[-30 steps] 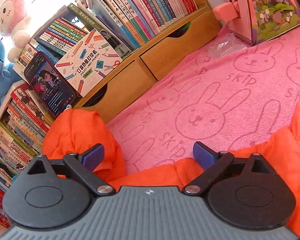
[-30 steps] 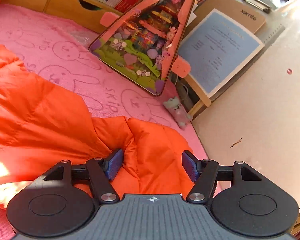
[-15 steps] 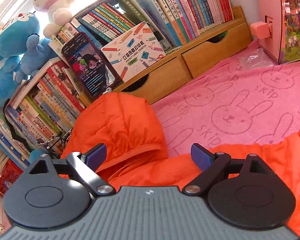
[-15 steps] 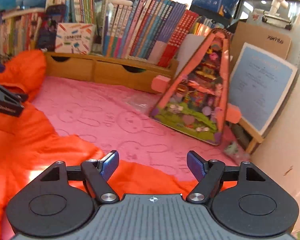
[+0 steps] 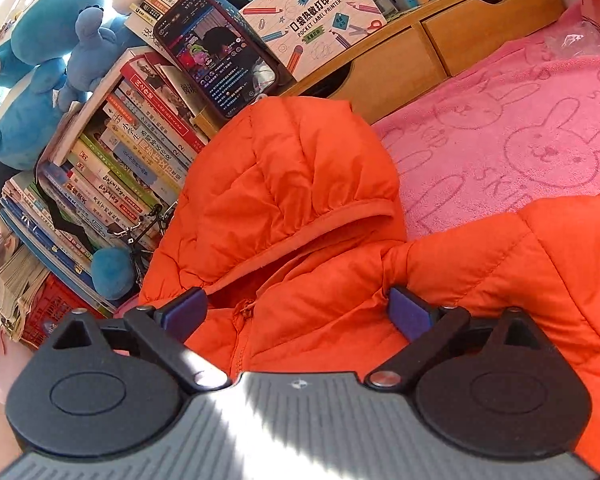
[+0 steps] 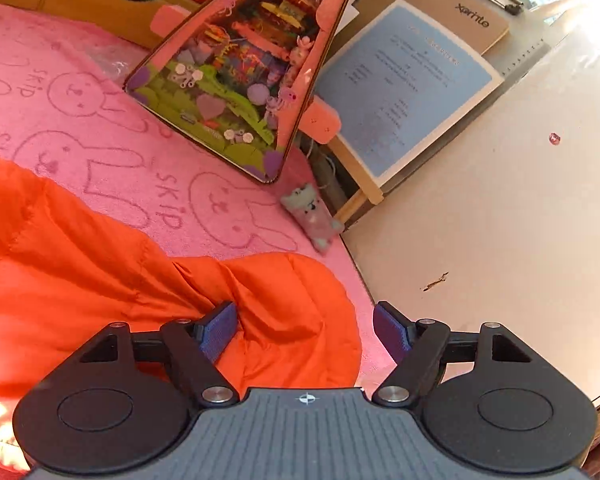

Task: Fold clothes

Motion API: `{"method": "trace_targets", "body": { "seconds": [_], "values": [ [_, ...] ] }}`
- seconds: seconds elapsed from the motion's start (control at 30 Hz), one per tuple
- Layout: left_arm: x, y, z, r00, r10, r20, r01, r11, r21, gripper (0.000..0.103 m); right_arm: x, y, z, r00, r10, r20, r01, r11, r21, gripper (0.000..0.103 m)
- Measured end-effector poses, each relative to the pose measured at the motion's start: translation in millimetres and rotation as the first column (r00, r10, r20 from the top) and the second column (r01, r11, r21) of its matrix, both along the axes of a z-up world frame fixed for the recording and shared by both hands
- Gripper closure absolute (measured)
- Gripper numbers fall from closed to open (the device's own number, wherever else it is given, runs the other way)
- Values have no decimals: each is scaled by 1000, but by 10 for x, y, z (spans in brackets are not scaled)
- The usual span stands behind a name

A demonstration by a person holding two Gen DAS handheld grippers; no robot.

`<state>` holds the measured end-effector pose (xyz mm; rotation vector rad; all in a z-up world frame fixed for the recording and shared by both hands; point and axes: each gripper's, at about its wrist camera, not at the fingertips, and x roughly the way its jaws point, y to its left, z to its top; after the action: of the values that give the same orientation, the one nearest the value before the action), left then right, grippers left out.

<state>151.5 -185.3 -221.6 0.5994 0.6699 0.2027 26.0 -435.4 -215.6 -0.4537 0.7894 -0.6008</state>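
An orange hooded puffer jacket (image 5: 292,176) lies on a pink rabbit-print towel (image 5: 500,140). Its hood points toward the bookshelf. My left gripper (image 5: 298,304) hovers open over the collar and zip just below the hood, and its pads press on nothing. In the right wrist view the jacket (image 6: 80,264) fills the lower left, with a rounded sleeve end at the towel's (image 6: 100,128) right edge. My right gripper (image 6: 306,326) is open over that sleeve end. Its left pad sits against the fabric and its right pad stands off over the towel's edge.
A wooden drawer shelf (image 5: 400,60) with books, a lit phone (image 5: 216,52) and blue plush toys (image 5: 40,60) stands behind the hood. A triangular toy box (image 6: 236,80), a small plush (image 6: 312,216) and a blue sheet on a stand (image 6: 404,84) border the right side. A white tabletop (image 6: 500,220) lies beyond.
The left gripper has swung left from the towel's middle to the hood and collar. The right gripper's jaws have widened a little; it lifted, then came back over the sleeve end.
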Motion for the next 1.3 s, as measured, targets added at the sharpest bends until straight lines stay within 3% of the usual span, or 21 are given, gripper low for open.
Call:
{"method": "trace_targets", "body": {
  "seconds": [0.07,0.13,0.2,0.3,0.4,0.43,0.5,0.57,0.67,0.77,0.8,0.83,0.9,0.93,1.0,1.1,1.2,1.27,1.3],
  "values": [
    [-31,22,94,1000,-4,-9,4,1000,-26,9,-41,142,232,995,48,90,-59,990,127,29],
    [-149,137,231,1000,-2,26,3,999,-51,9,-31,440,421,970,170,173,-212,942,261,27],
    [-253,304,317,999,22,37,-20,998,-55,9,15,771,548,928,280,247,-358,855,376,25],
    [-434,776,374,994,107,15,-106,992,-64,8,163,1345,601,859,412,304,-511,680,526,25],
    [-533,1270,260,979,203,-17,-204,979,-31,8,221,2004,575,775,556,301,-614,552,564,30],
    [-535,1428,195,971,235,-30,-236,972,-14,8,274,2162,500,757,592,275,-626,540,562,33],
    [-472,1760,79,953,300,-39,-299,954,17,7,380,2478,349,716,662,223,-649,515,560,49],
    [-386,1993,26,942,336,-20,-335,942,28,5,515,2594,172,710,678,191,-657,540,526,49],
    [-220,2328,-5,921,389,16,-389,920,41,1,864,2558,110,736,650,188,-655,615,438,49],
    [-75,2589,4,907,419,41,-421,905,59,0,1179,2467,82,777,606,169,-620,691,372,43],
    [-26,2668,11,900,435,42,-437,897,74,0,1268,2447,81,794,587,159,-601,719,350,30],
    [2,2725,35,890,455,33,-456,887,78,0,1319,2437,107,814,561,148,-574,744,343,27],
    [10,2829,94,874,486,-12,-485,873,48,9,1331,2416,191,847,511,144,-527,778,341,31],
    [-52,2855,151,880,474,-19,-474,881,-4,9,1292,2407,249,860,487,152,-508,789,347,32],
    [-215,2833,257,903,429,-8,-428,898,-98,9,1121,2492,343,841,504,197,-540,761,360,32],
    [-396,2655,325,942,336,5,-331,931,-153,9,837,2824,416,744,615,263,-667,652,361,32],
    [-492,2399,298,974,227,11,-222,961,-165,7,757,3309,309,666,700,259,-742,583,332,27],
    [-522,2303,187,984,179,6,-177,977,-116,7,726,3645,227,624,749,223,-773,550,316,25],
    [-542,2285,121,987,163,10,-161,983,-85,6,665,3758,165,589,786,189,-802,538,260,23]
  ]
}}
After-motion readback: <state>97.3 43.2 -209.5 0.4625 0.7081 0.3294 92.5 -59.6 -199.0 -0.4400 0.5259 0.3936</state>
